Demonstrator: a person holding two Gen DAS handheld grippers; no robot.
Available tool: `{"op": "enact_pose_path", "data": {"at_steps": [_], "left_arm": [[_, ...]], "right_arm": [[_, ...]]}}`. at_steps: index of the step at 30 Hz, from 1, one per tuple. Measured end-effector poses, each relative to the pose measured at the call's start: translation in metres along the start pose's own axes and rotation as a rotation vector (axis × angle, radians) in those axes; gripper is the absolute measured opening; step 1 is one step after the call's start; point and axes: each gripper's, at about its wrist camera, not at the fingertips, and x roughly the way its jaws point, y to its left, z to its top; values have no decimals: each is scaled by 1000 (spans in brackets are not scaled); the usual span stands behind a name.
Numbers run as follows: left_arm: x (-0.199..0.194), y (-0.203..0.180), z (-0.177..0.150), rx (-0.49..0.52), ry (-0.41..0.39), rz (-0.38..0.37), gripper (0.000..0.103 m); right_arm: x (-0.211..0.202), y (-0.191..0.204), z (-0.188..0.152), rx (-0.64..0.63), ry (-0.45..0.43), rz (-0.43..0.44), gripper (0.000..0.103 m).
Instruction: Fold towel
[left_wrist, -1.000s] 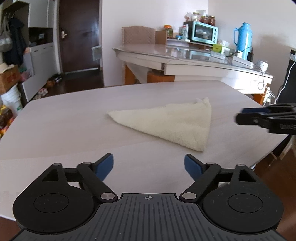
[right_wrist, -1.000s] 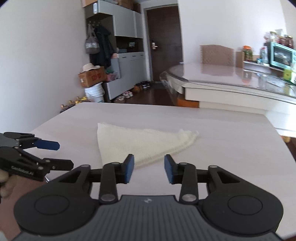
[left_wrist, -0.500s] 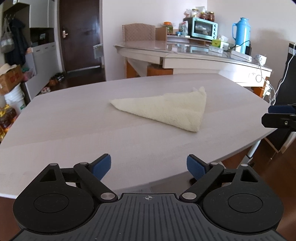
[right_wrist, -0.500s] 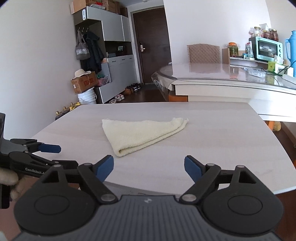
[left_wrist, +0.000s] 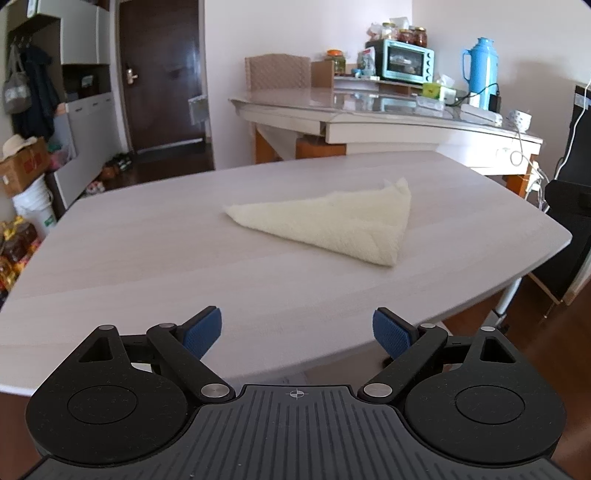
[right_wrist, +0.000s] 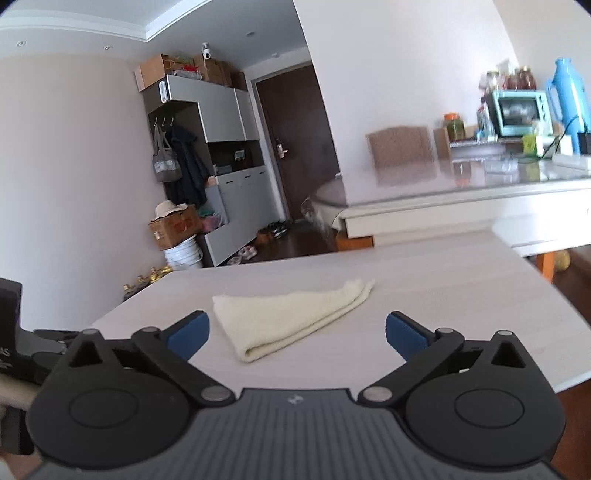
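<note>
Pale wood-grain tabletop carries only the cream towel, which lies near the middle folded into a flat triangle, layers stacked along the edge facing the right wrist camera. Since a second ago both tools have drawn back toward the near edge: the towel sits smaller and farther off in both views. Right tool was half closed then; its jaws are opening now, nothing between them, pads well clear of the cloth. Left tool is released too, spread wide over bare tabletop, empty. Reading: the fold has been let go and holds its shape unaided. Judged either finished or paused before a further fold; cannot tell which.
</note>
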Motion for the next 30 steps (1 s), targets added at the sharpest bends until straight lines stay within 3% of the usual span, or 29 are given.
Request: {"op": "enact_pose_path", "data": {"at_steps": [4, 12, 15, 25, 30], "left_arm": [[4, 1, 12, 18, -9, 1, 93], [22, 4, 34, 33, -19, -7, 93], [34, 8, 42, 37, -9, -11, 93], [66, 25, 61, 32, -1, -21, 93], [84, 35, 68, 59, 31, -14, 93]], "right_arm": [[6, -1, 5, 20, -32, -52, 103], [47, -5, 21, 74, 76, -4, 103], [58, -9, 24, 97, 61, 41, 103], [118, -23, 34, 137, 109, -25, 103], [153, -27, 37, 130, 183, -77, 87]]}}
